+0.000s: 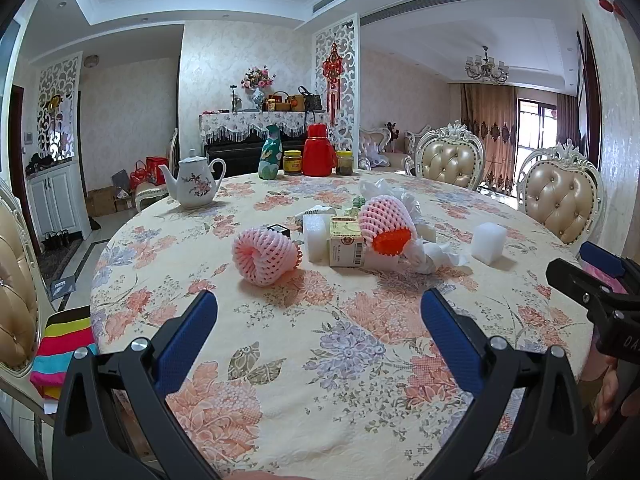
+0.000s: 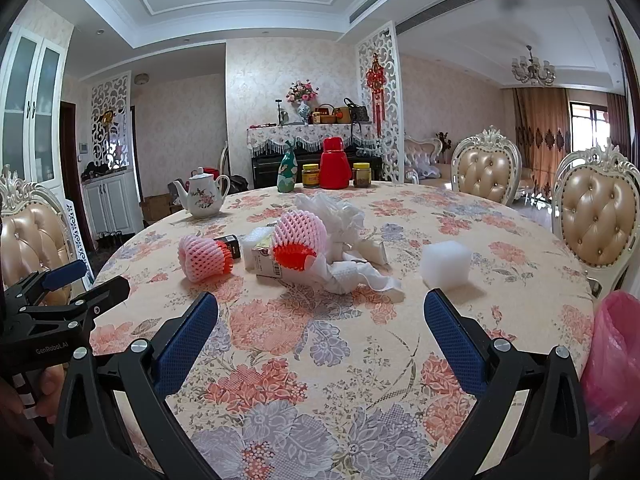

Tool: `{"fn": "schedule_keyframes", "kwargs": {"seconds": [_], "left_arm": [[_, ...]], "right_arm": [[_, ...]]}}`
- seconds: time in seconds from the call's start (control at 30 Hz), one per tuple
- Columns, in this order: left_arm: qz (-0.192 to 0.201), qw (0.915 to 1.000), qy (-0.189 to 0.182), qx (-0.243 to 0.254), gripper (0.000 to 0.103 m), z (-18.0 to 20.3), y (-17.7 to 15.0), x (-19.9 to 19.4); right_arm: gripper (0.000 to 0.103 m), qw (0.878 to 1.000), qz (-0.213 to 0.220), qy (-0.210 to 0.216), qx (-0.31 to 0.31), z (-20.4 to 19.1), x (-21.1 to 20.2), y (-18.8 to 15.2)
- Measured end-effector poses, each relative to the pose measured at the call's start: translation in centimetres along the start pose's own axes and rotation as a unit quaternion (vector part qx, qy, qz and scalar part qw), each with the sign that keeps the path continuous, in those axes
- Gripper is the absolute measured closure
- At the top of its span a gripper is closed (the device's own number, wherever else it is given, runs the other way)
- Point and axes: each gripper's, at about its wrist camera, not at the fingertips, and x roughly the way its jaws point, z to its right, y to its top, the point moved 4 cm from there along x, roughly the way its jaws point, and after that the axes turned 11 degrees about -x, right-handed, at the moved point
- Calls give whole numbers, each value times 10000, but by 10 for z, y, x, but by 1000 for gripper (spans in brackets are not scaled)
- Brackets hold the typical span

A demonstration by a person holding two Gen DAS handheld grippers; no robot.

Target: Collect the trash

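Trash lies mid-table: a pink foam fruit net (image 1: 266,255) (image 2: 202,258), a second pink and orange net (image 1: 384,226) (image 2: 298,238) on a small carton (image 1: 346,242) (image 2: 266,262), crumpled white paper (image 1: 430,254) (image 2: 352,276), a white foam block (image 1: 489,241) (image 2: 445,266) and a white foam slab (image 1: 315,236). My left gripper (image 1: 318,320) is open and empty, short of the trash. My right gripper (image 2: 320,322) is open and empty too. A pink bag (image 2: 614,364) hangs at the table's right edge.
A round table with a floral cloth (image 1: 320,360) (image 2: 320,360) holds a teapot (image 1: 196,182) (image 2: 204,196), a red thermos (image 1: 319,150) (image 2: 335,164), a green bottle (image 1: 270,158) and jars (image 1: 292,162) at the back. Padded chairs (image 1: 560,204) (image 2: 596,224) stand around it.
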Motion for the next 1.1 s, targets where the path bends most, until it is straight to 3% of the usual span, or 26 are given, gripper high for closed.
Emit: {"fn": "schedule_keyframes", "kwargs": {"seconds": [1.1], "left_arm": [[-194,9998,18,26,4,-6,-3,15]], "right_arm": [[6,9999,-129,-21,86,1,9,-11]]}}
